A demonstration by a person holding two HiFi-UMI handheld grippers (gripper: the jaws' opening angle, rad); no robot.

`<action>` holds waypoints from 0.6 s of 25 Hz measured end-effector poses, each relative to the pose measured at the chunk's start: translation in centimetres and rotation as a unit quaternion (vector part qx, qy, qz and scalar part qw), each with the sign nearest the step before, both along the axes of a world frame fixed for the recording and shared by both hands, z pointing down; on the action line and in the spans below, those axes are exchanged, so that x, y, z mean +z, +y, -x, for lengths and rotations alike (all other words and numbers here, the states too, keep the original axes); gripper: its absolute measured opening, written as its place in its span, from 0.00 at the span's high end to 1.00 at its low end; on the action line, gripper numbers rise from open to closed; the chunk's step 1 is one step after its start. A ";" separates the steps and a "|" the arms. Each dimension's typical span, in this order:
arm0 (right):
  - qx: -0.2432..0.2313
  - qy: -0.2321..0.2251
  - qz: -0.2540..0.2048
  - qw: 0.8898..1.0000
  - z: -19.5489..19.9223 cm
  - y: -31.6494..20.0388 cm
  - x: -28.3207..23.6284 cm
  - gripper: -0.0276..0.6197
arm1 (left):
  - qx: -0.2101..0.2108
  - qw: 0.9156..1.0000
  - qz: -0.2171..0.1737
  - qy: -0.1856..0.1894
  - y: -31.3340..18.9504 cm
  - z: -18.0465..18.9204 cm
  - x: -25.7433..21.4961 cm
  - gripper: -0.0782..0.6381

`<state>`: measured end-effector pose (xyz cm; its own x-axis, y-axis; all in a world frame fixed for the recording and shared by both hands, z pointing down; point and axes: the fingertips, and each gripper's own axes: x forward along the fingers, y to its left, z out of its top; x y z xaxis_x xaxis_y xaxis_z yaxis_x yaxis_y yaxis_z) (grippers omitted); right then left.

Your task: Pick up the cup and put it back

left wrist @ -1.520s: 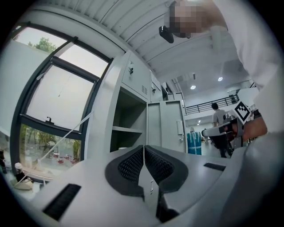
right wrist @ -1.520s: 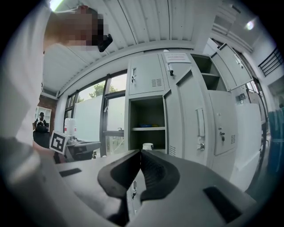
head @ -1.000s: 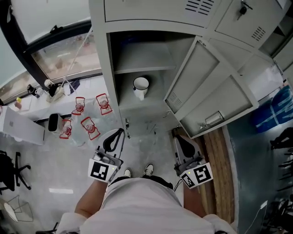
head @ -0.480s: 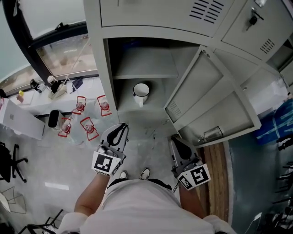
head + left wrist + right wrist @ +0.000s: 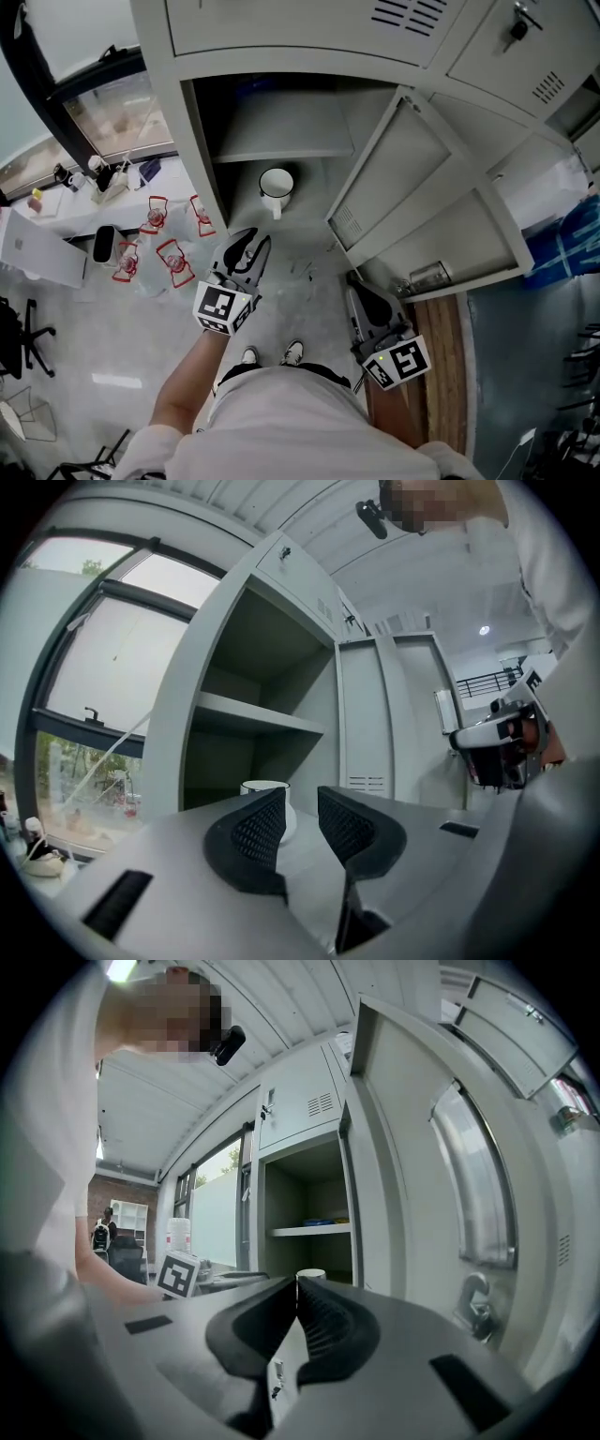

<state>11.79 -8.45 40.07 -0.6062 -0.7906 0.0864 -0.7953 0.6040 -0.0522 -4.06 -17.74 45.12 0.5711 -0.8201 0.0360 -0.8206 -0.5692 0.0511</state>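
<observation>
On the bottom panel of the open grey locker (image 5: 202,141), below its single shelf (image 5: 281,141), a white cup (image 5: 276,185) stands upright about midway between the two side walls, its handle turned toward the open front. Seen from the head view, the locker door (image 5: 412,206) is swung out to the right, its inner face showing. The left gripper (image 5: 248,244) is held out in front of the locker's lower front edge, pointing at the cup but well apart from it. In the left gripper view its jaws are opening, with a clear gap and nothing between the ribbed pads (image 5: 255,829). There the cup's rim (image 5: 265,787) shows just past the tip of the left-hand jaw, on the locker floor beyond. The right gripper (image 5: 358,281) hangs lower and further back, beside the bottom corner of the door. In the right gripper view its jaws (image 5: 297,1288) are pressed together on nothing, and the cup (image 5: 311,1274) appears small above their tips. Both shoes (image 5: 292,352) of the person stand on the pale floor (image 5: 309,300) between the two grippers.
</observation>
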 end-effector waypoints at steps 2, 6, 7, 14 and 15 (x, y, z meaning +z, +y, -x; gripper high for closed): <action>0.001 0.000 0.002 1.000 -0.3 0.0 0.2 0.93 | -0.002 1.000 0.009 -0.001 -0.9 -0.4 0.7 0.74; 0.002 0.000 0.005 1.000 -0.6 -0.1 0.4 0.93 | -0.006 1.000 0.025 -0.004 -2.3 -0.8 1.9 0.73; 0.001 0.000 0.006 1.000 -0.7 -0.1 0.5 0.93 | -0.006 1.000 0.030 -0.004 -2.6 -0.9 2.2 0.72; -0.005 0.002 0.008 1.000 -0.6 -0.3 0.6 0.93 | 0.001 0.998 0.060 -0.003 -4.7 -2.0 3.7 0.69; -0.005 0.002 0.008 1.000 -0.6 -0.4 0.6 0.93 | 0.001 0.998 0.062 -0.004 -5.0 -2.1 3.8 0.69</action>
<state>12.40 -8.80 40.71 -0.6142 -0.7826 0.1016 -0.7890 0.6116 -0.0589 -1.91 -22.78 48.90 0.5728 -0.8075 0.1410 -0.8196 -0.5612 0.1153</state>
